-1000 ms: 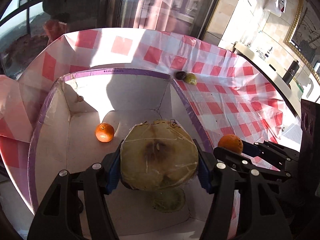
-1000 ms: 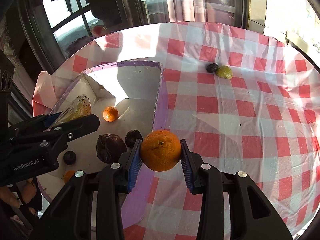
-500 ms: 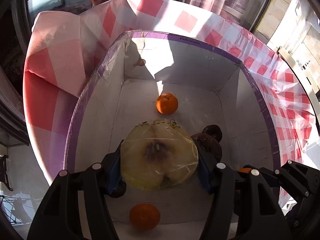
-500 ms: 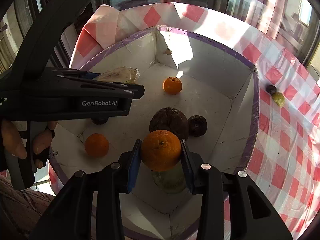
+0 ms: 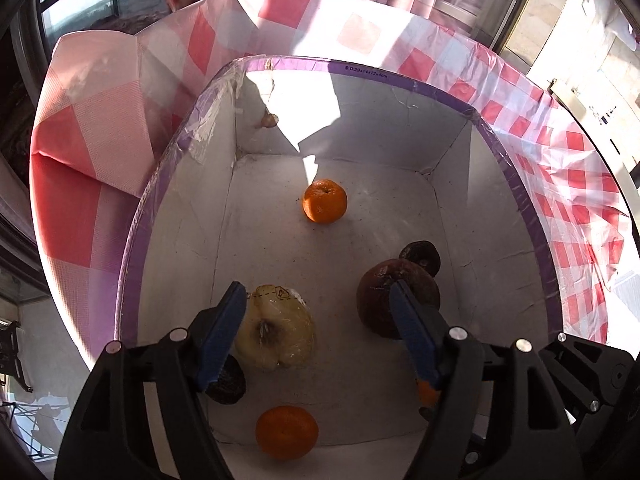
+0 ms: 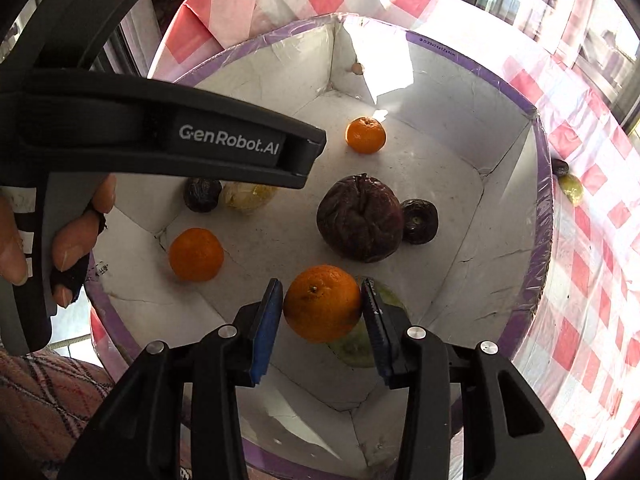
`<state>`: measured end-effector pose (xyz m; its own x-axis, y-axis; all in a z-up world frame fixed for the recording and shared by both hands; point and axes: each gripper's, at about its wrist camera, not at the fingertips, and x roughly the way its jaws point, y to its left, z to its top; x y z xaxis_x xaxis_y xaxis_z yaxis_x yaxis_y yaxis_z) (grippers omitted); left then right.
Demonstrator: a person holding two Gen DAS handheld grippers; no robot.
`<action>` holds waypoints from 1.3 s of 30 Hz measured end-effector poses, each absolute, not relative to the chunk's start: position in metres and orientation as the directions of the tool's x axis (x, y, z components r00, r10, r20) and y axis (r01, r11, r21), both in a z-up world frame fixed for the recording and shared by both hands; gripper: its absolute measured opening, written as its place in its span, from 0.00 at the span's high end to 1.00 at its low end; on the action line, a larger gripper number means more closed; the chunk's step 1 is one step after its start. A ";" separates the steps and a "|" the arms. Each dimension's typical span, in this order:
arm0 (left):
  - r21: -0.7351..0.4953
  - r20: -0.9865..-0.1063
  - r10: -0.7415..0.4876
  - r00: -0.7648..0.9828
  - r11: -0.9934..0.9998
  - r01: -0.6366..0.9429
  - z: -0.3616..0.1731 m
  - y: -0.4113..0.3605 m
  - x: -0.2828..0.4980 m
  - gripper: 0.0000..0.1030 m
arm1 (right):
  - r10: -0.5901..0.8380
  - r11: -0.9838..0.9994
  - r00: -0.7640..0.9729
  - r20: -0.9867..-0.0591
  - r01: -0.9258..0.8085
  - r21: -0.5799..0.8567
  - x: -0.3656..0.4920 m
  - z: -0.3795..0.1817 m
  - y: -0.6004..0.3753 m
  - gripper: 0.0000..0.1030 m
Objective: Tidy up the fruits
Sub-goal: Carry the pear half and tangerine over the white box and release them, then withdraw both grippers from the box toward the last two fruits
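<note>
A white box with a purple rim point(image 5: 520, 196) point(image 6: 542, 184) holds the fruit. My left gripper point(image 5: 316, 332) is open above it; the wrapped apple half point(image 5: 276, 332) lies on the box floor below it, also in the right wrist view point(image 6: 248, 198). My right gripper point(image 6: 322, 316) is shut on an orange point(image 6: 322, 302), held over the box's near end. Two more oranges point(image 5: 325, 201) point(image 5: 286, 432), a big dark wrinkled fruit point(image 5: 380, 296) point(image 6: 360, 218) and small dark fruits point(image 5: 420, 256) point(image 5: 226, 384) lie inside. A green fruit point(image 6: 360, 344) lies under my right gripper.
The box stands on a red-and-white checked tablecloth point(image 5: 576, 184). A small dark fruit point(image 6: 560, 167) and a yellow-green one point(image 6: 571, 189) lie on the cloth outside the box's right wall. Windows stand behind the table. The left gripper body point(image 6: 160, 140) crosses the right wrist view.
My left gripper has opened and the apple half has dropped to the box floor. My right gripper has moved further over the box with the orange.
</note>
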<state>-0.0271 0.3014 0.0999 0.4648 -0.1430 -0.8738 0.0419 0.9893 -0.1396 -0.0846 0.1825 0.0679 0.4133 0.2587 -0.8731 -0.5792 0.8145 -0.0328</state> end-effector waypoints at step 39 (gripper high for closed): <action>-0.149 -0.675 -0.251 0.694 0.967 0.205 0.203 0.154 0.086 0.02 | 0.023 0.988 0.567 -0.823 -0.137 -0.067 0.041 0.046 -0.083 0.16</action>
